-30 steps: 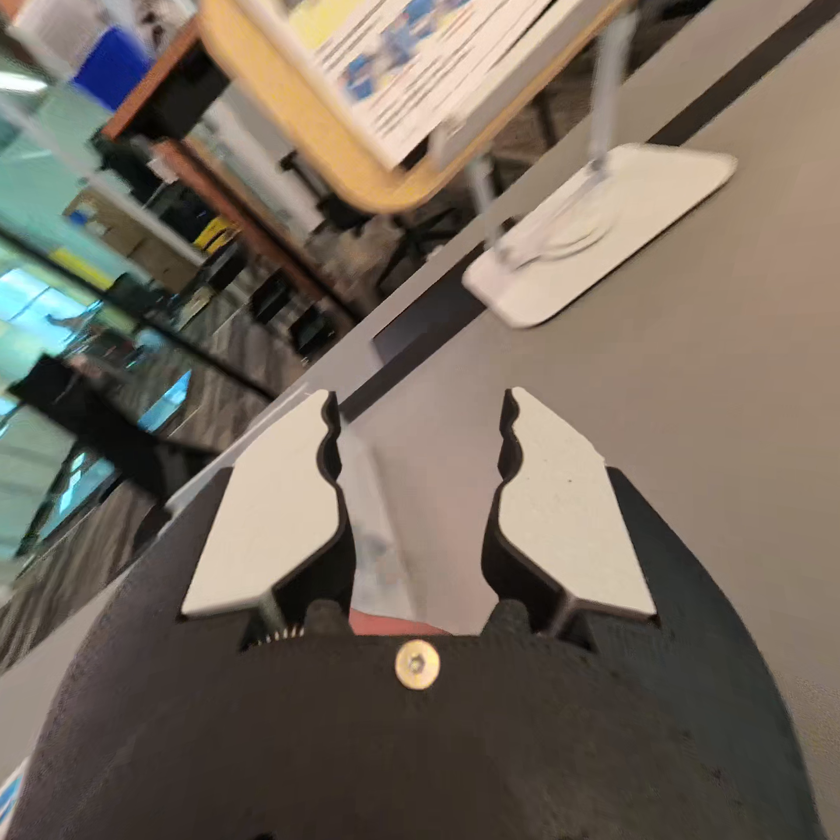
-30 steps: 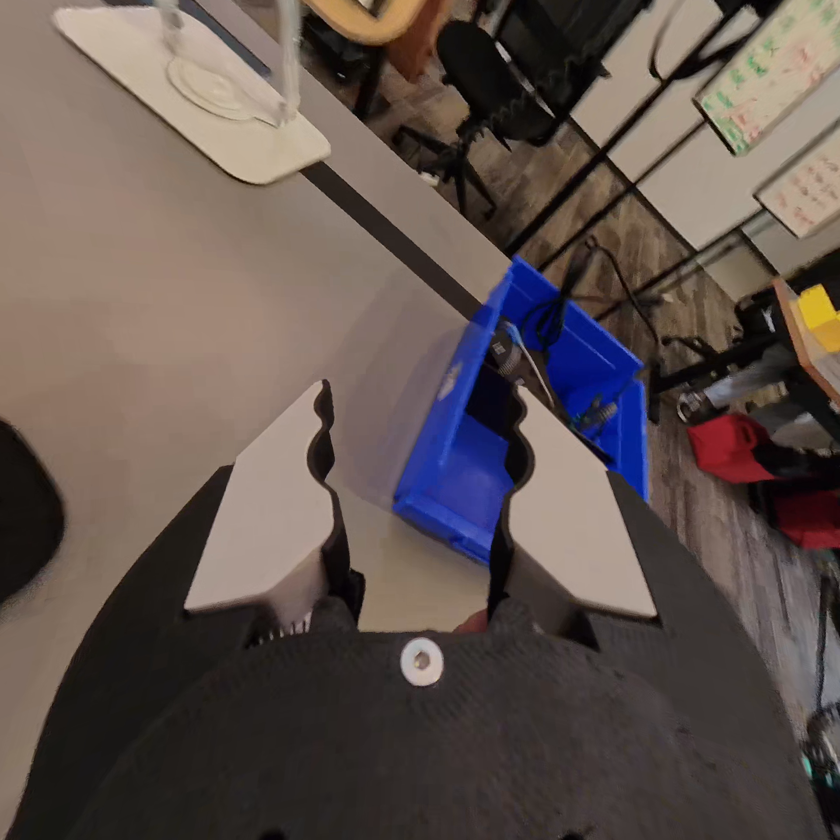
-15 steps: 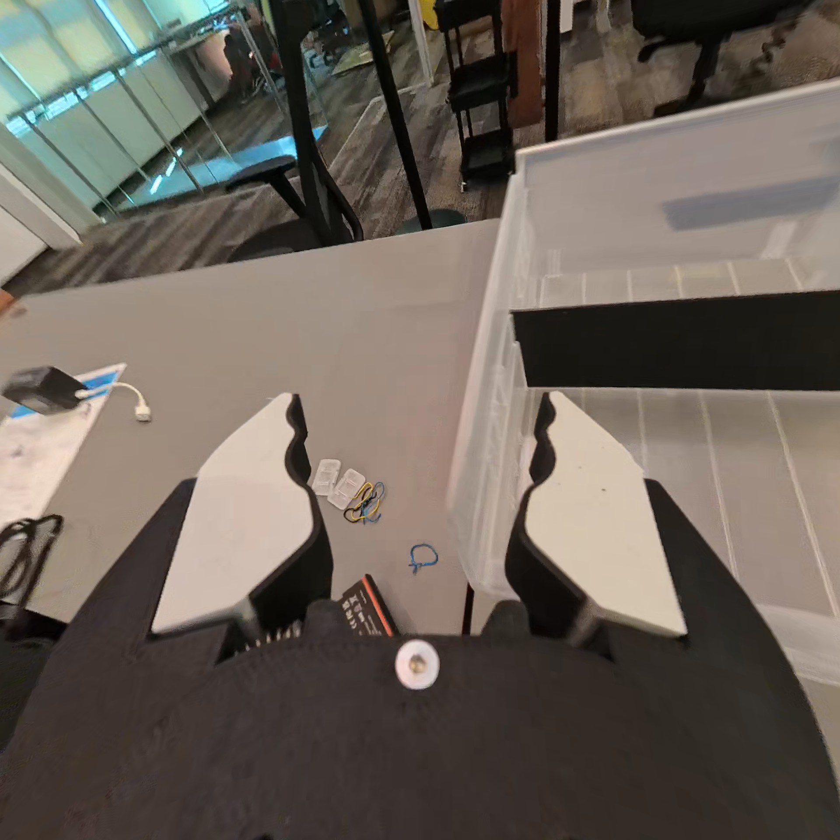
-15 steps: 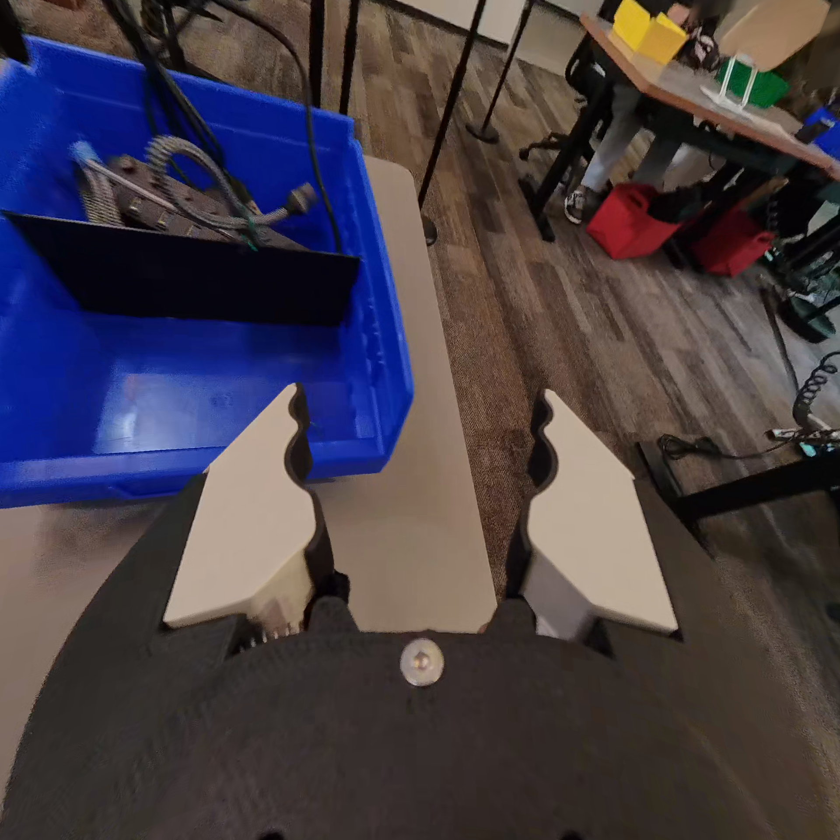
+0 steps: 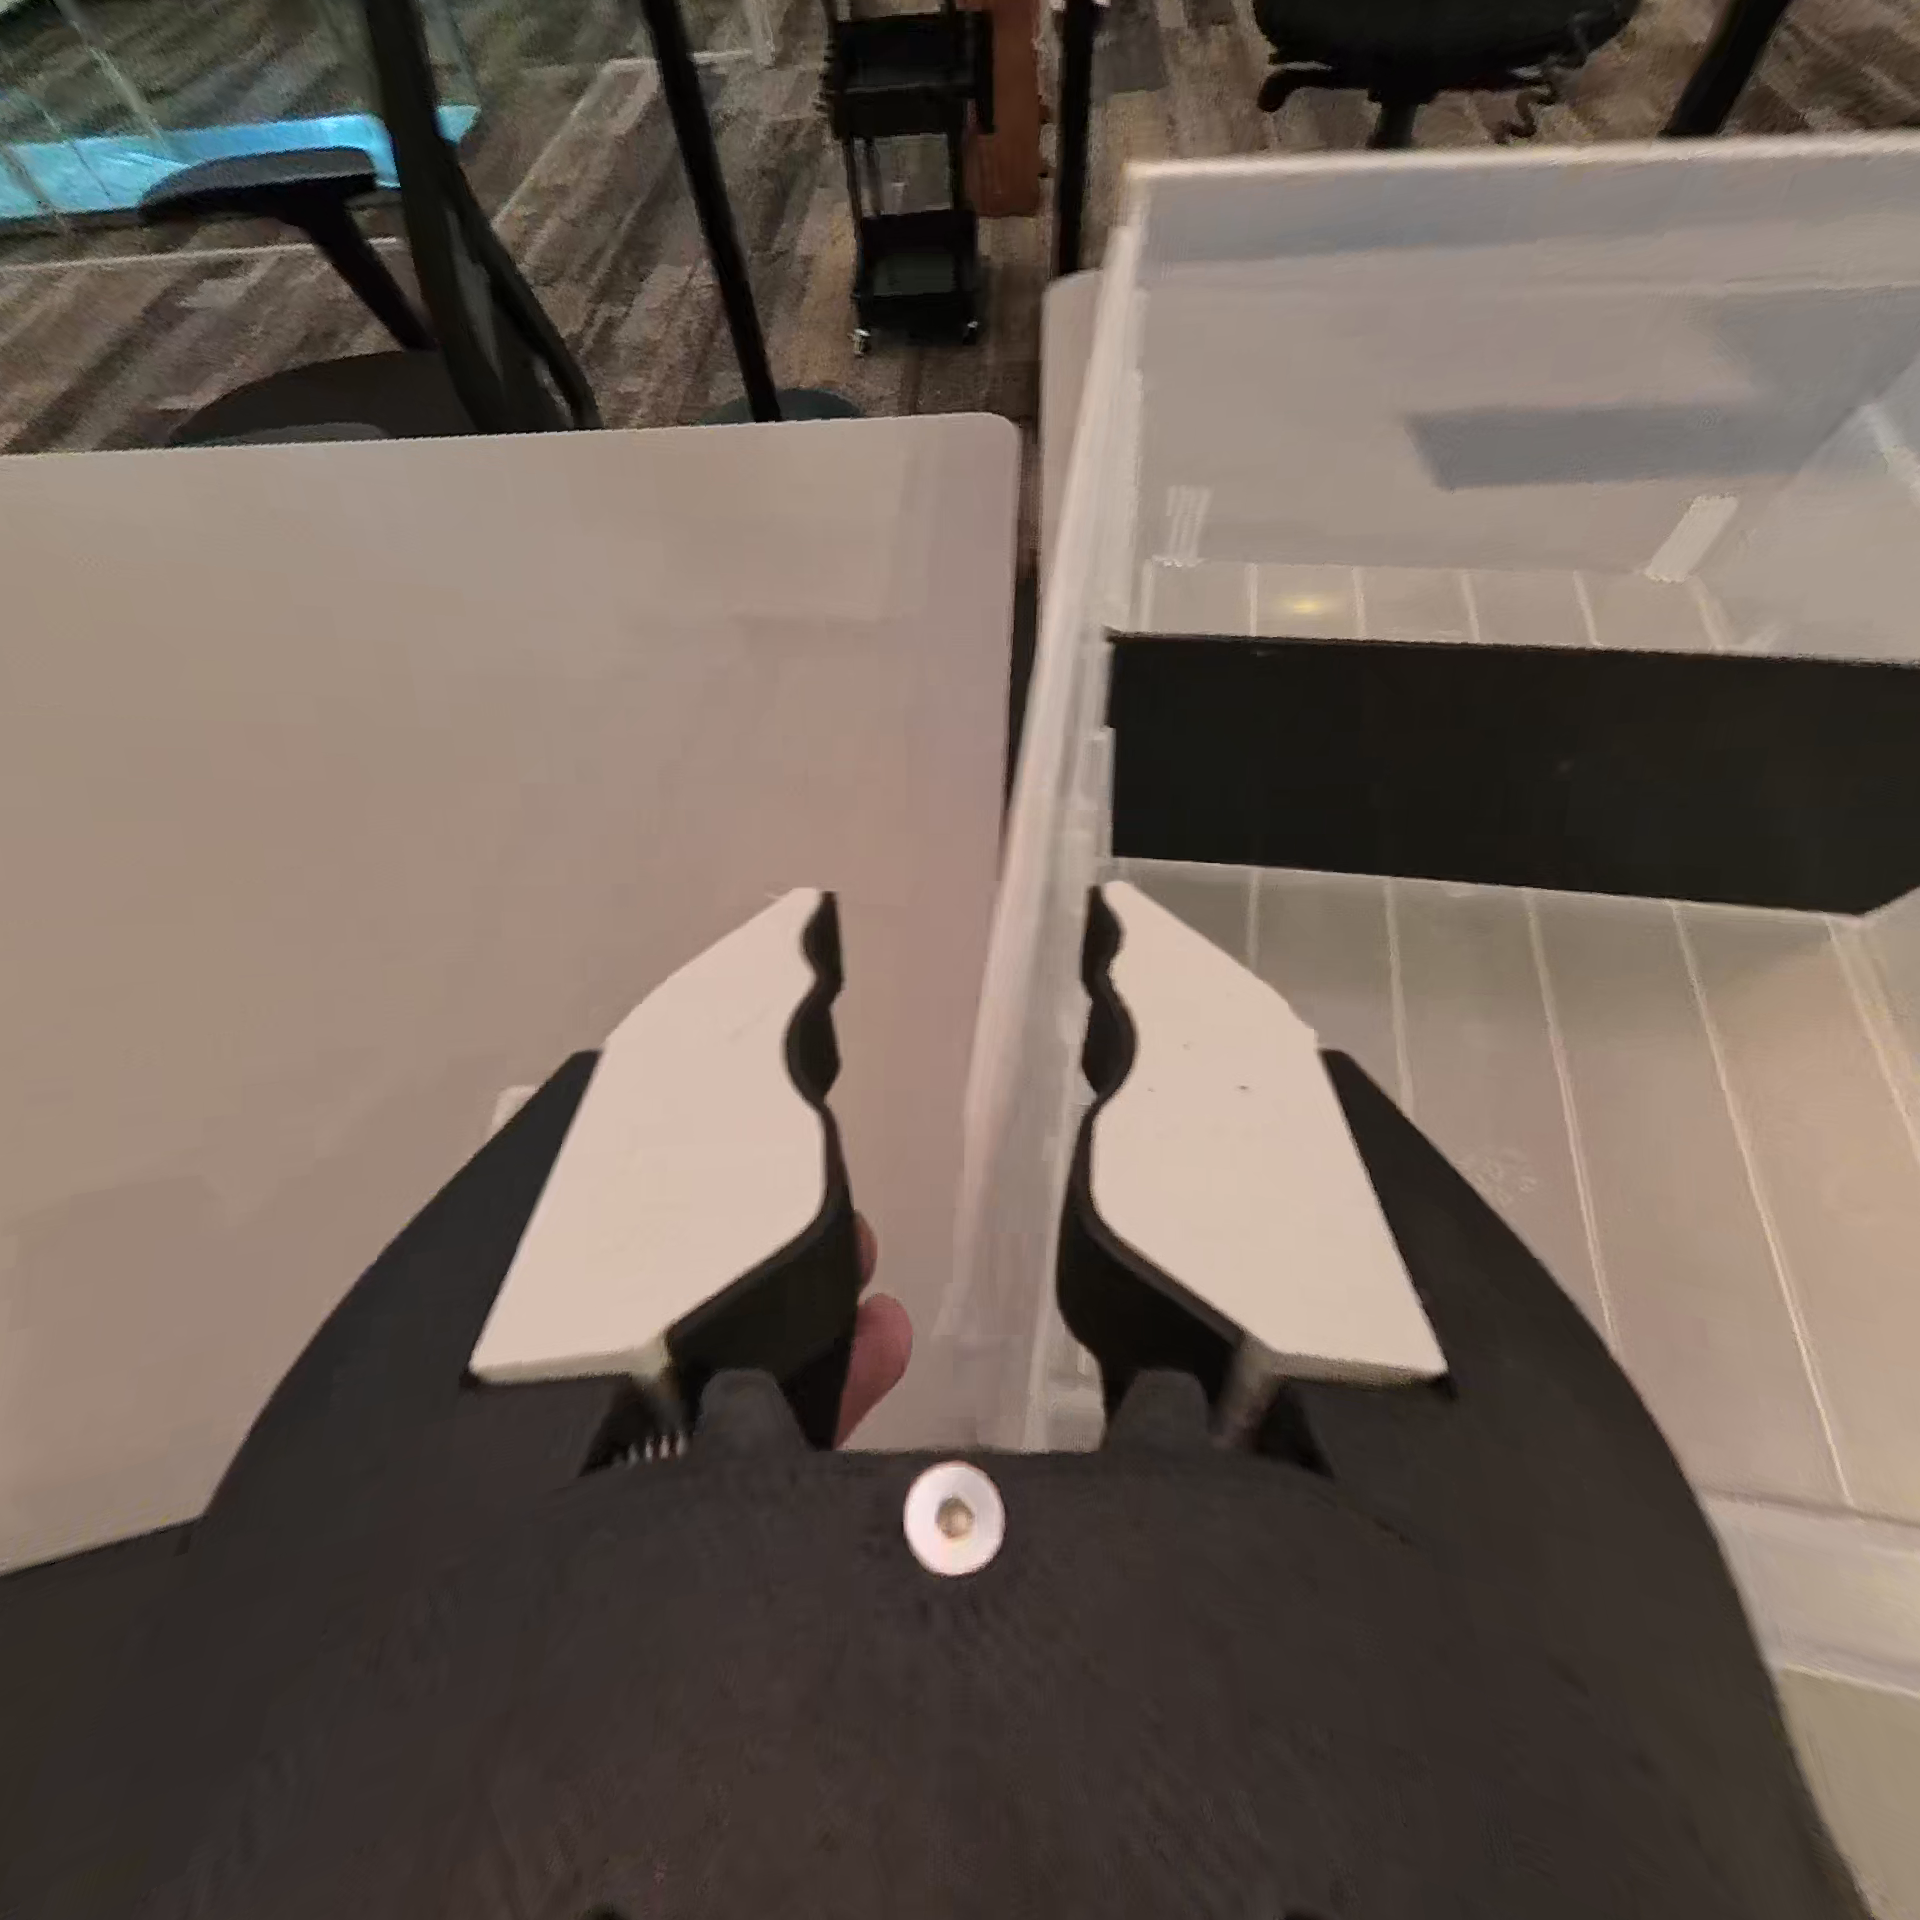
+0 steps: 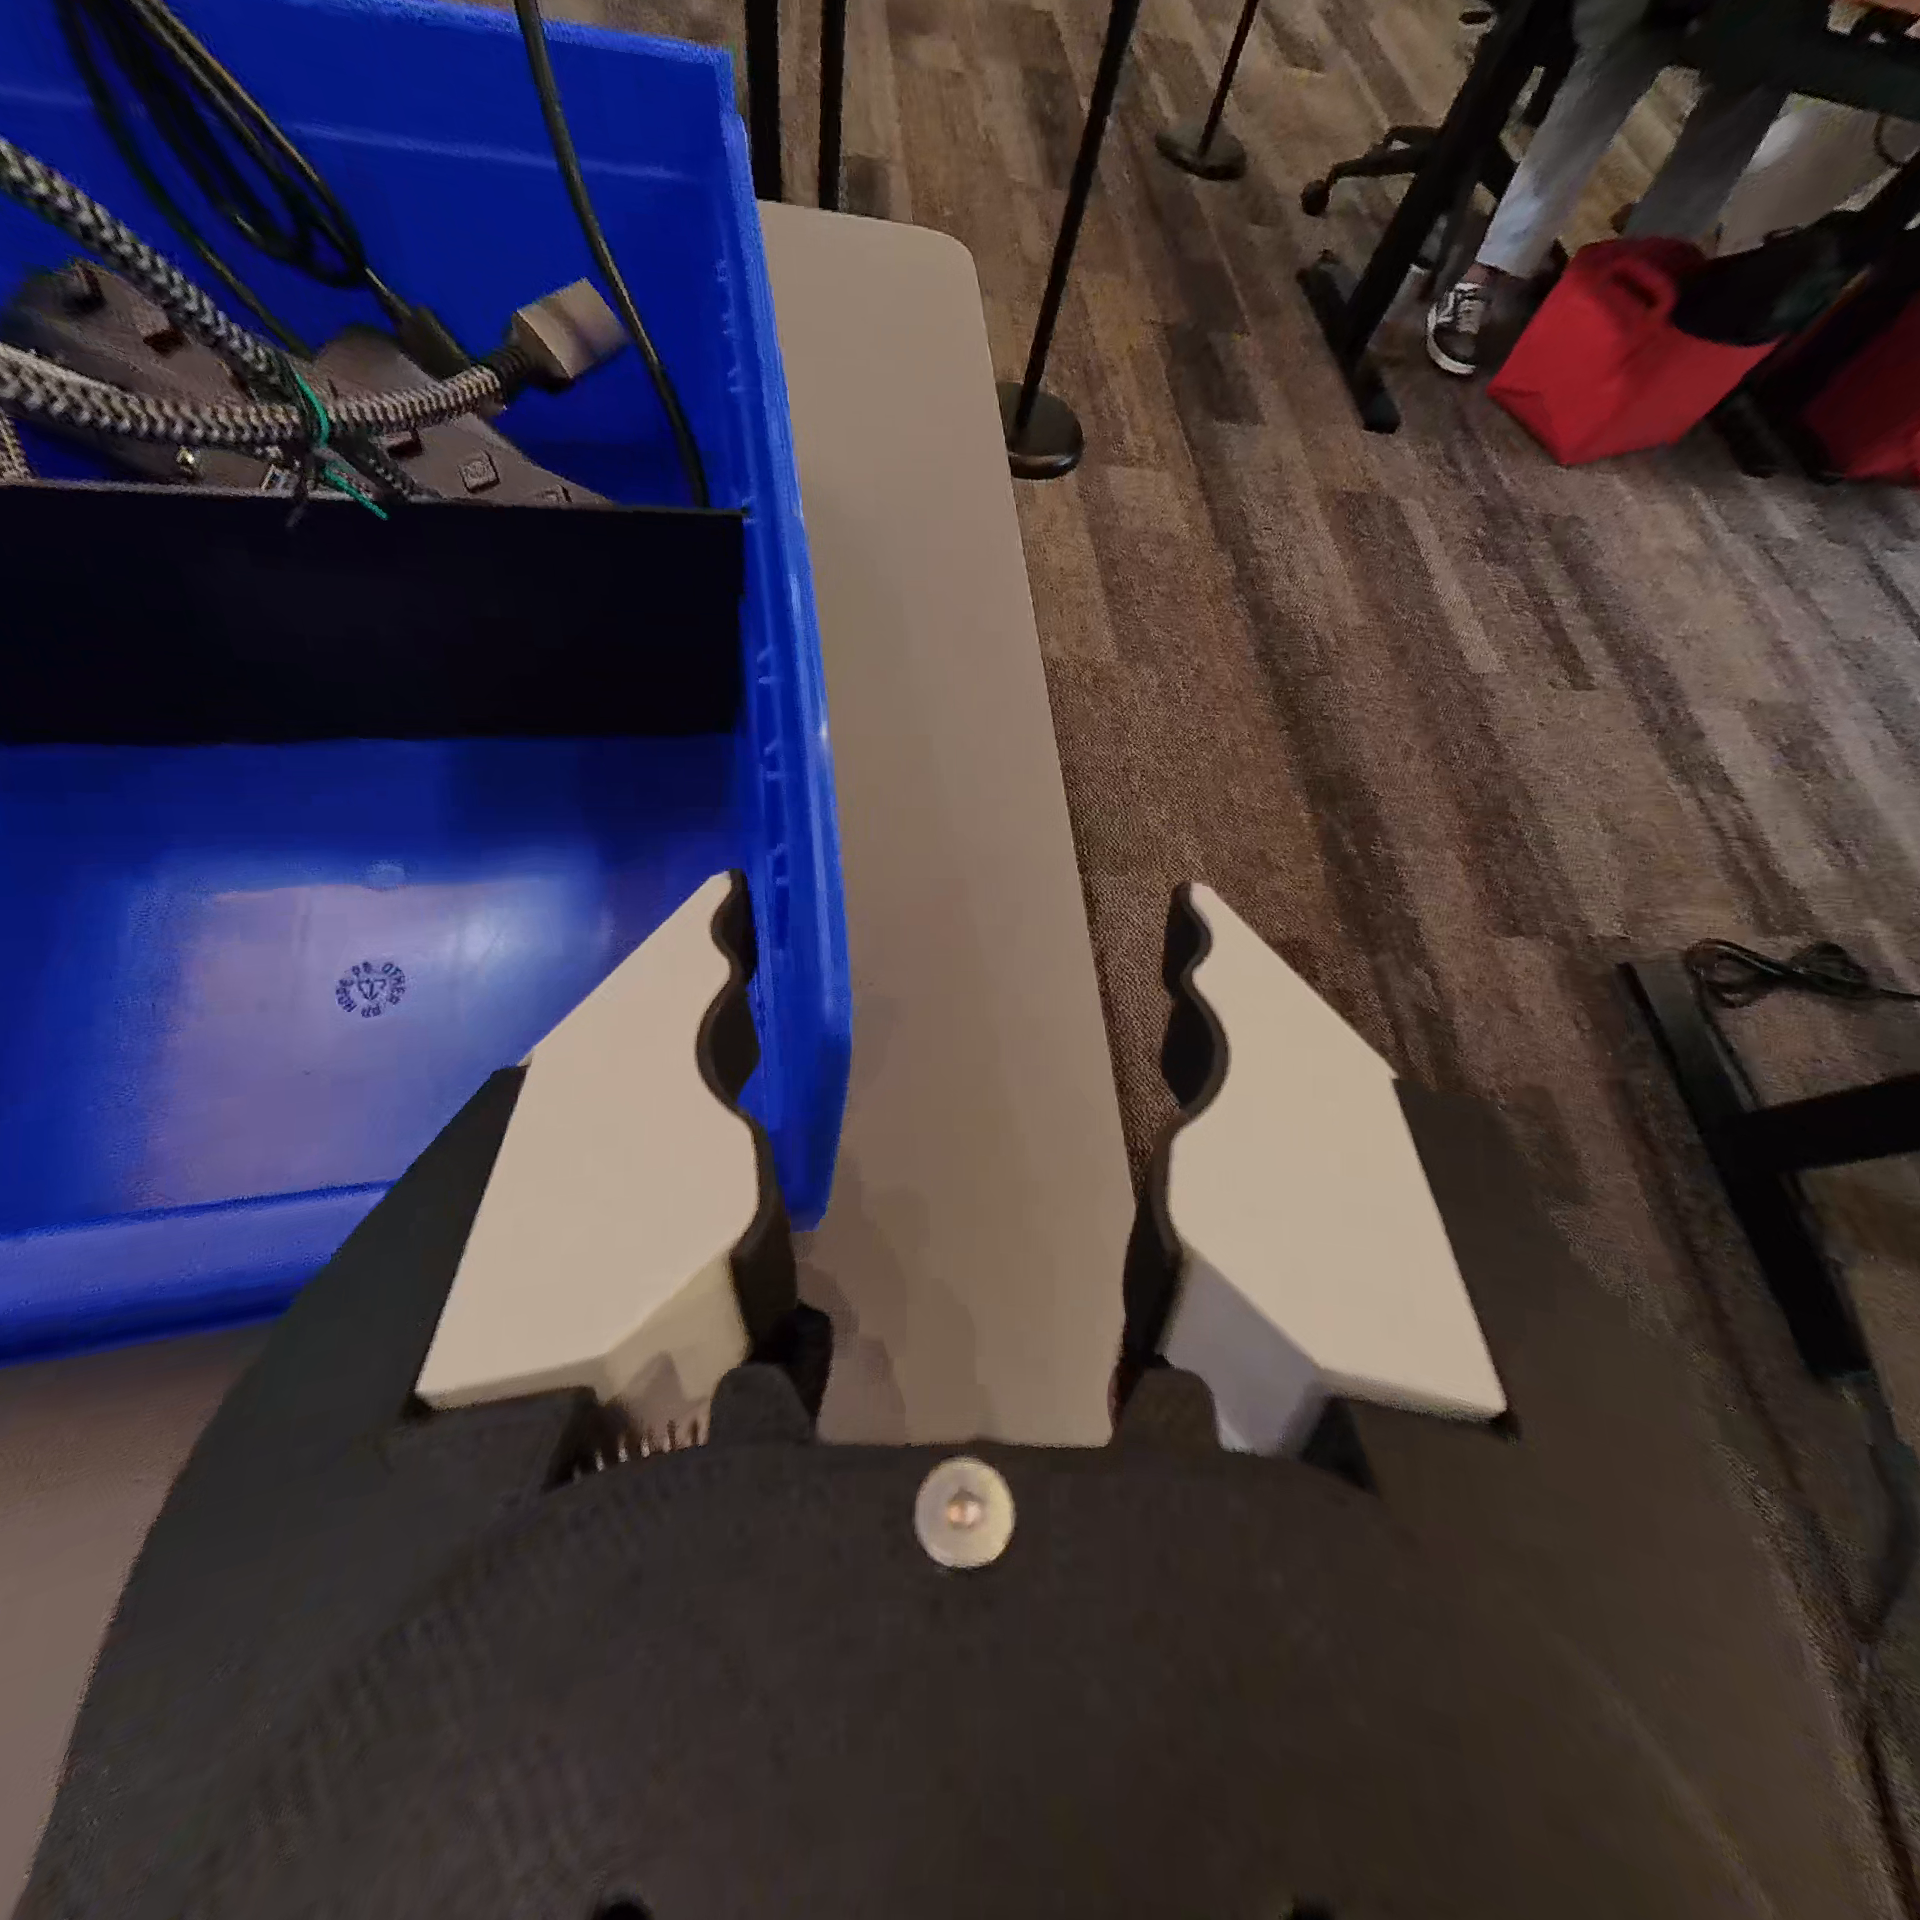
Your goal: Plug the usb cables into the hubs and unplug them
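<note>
Now the left gripper (image 5: 956, 925) and the right gripper (image 6: 961, 904) both have fingers apart, holding nothing. Cables (image 6: 208, 405) and a hub (image 6: 436, 457) lie in the blue bin's (image 6: 800, 727) far compartment.

I think I am in an office or lab room. At the upper right I see a rolling chair (image 5: 1423, 52). A grey desk (image 5: 468, 779) fills the left. Storage bins (image 6: 312, 987) sit on it.

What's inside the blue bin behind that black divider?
Behind the black divider, the blue bin holds braided cables, thin black cords and a dark hub; the divider hides their lower parts.
</note>
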Demonstrator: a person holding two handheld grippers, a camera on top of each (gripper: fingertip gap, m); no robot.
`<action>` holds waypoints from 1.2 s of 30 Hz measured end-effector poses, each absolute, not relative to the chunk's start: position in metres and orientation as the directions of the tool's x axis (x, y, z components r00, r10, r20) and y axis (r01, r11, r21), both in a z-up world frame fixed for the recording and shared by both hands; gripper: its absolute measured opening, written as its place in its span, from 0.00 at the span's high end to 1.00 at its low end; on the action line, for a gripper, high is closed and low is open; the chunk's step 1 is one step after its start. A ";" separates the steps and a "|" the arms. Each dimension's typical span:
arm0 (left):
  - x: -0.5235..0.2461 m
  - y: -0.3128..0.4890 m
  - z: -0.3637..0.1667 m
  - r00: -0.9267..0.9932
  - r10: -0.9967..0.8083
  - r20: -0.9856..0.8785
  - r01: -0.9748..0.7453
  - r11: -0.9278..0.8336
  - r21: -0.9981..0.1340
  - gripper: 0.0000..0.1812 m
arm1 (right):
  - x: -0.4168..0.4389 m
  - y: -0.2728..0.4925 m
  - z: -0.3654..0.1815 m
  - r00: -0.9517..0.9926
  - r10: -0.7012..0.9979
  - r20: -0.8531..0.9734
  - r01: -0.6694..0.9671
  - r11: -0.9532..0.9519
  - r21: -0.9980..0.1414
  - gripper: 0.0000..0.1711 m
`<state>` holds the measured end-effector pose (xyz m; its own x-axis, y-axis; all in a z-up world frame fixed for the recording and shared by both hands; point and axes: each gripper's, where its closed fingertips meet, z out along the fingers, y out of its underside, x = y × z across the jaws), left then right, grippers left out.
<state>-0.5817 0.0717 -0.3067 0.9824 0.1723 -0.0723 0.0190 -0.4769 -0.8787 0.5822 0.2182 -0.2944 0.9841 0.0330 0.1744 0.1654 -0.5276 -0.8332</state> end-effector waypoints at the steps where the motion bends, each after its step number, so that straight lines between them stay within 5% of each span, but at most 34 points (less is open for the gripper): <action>1: -0.578 0.074 -0.311 0.986 0.152 -0.073 0.012 -0.494 -0.869 0.79 | 0.582 0.220 -0.296 0.985 0.039 0.170 0.165 -0.525 -0.835 0.57; 5: -0.571 0.080 -0.318 0.991 0.132 -0.008 0.060 -0.505 -0.861 0.87 | 0.574 0.226 -0.304 0.980 0.104 0.167 0.197 -0.529 -0.825 0.68; 9: -0.564 0.084 -0.318 0.992 0.098 0.079 0.118 -0.503 -0.856 0.93 | 0.561 0.230 -0.309 0.975 0.161 0.154 0.217 -0.533 -0.818 0.92; 12: -0.556 0.085 -0.317 0.992 0.058 0.113 0.127 -0.497 -0.859 0.97 | 0.553 0.231 -0.307 0.976 0.186 0.114 0.197 -0.528 -0.826 0.97; 36: -0.522 0.075 -0.296 0.994 0.054 0.092 0.105 -0.355 -0.929 0.97 | 0.438 0.155 -0.306 0.985 0.167 0.048 0.131 -0.529 -0.838 0.99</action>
